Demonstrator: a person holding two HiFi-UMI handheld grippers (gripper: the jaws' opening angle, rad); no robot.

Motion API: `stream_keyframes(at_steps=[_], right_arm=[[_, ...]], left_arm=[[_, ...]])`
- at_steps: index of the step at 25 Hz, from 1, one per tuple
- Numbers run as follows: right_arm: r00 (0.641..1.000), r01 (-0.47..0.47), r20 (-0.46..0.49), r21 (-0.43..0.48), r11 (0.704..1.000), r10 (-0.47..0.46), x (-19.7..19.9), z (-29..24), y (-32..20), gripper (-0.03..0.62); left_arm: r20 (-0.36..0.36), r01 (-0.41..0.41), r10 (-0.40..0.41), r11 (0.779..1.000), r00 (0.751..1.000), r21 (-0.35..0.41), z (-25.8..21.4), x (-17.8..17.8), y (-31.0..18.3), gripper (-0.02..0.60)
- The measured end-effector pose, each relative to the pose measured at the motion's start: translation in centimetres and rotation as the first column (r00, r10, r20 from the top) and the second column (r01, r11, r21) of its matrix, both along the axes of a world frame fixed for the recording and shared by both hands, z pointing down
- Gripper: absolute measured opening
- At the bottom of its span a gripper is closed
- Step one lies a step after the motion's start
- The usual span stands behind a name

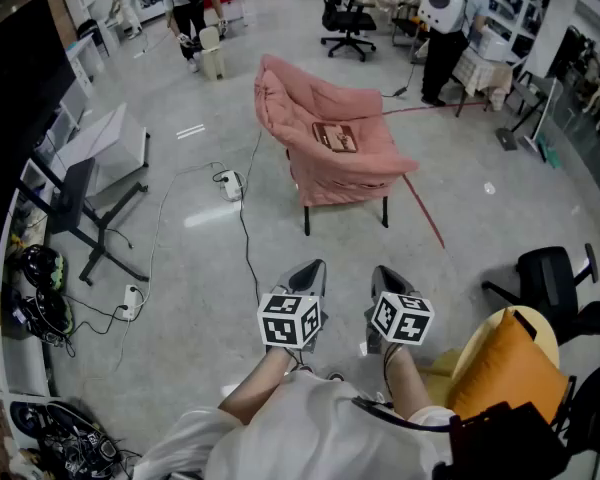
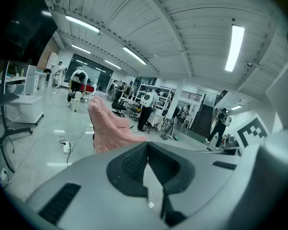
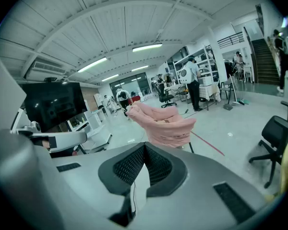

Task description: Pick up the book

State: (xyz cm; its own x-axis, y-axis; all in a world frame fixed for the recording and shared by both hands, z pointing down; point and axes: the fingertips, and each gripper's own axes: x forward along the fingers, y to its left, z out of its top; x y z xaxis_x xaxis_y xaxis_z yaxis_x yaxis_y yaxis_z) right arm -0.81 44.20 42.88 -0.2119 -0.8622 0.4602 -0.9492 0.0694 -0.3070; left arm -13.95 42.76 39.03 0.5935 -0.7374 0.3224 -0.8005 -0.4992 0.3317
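Note:
The book (image 1: 335, 137), brown with a pale label, lies on the seat of a chair draped in a pink cover (image 1: 330, 138), out on the open floor ahead of me. My left gripper (image 1: 309, 270) and right gripper (image 1: 386, 274) are held side by side low in the head view, well short of the chair and pointing toward it. Both are shut, with nothing between the jaws. The pink chair (image 2: 108, 128) shows above the closed left gripper (image 2: 146, 146) in the left gripper view. It also shows as the pink chair (image 3: 163, 123) beyond the closed right gripper (image 3: 144, 147).
A cable and a power strip (image 1: 230, 183) lie on the floor left of the chair, and a red line (image 1: 420, 208) runs to its right. A white desk (image 1: 100, 153) stands at the left. A black office chair (image 1: 550, 278) and an orange cushion (image 1: 505, 368) are at my right. People stand at the back.

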Motion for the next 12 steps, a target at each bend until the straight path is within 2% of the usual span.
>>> stream_keyframes(at_steps=[12], right_arm=[[1.000, -0.020, 0.007, 0.010, 1.000, 0.020, -0.6, 0.0, -0.9, 0.029]], left_arm=[[0.018, -0.004, 0.004, 1.000, 1.000, 0.008, 0.0, -1.3, -0.9, 0.008]])
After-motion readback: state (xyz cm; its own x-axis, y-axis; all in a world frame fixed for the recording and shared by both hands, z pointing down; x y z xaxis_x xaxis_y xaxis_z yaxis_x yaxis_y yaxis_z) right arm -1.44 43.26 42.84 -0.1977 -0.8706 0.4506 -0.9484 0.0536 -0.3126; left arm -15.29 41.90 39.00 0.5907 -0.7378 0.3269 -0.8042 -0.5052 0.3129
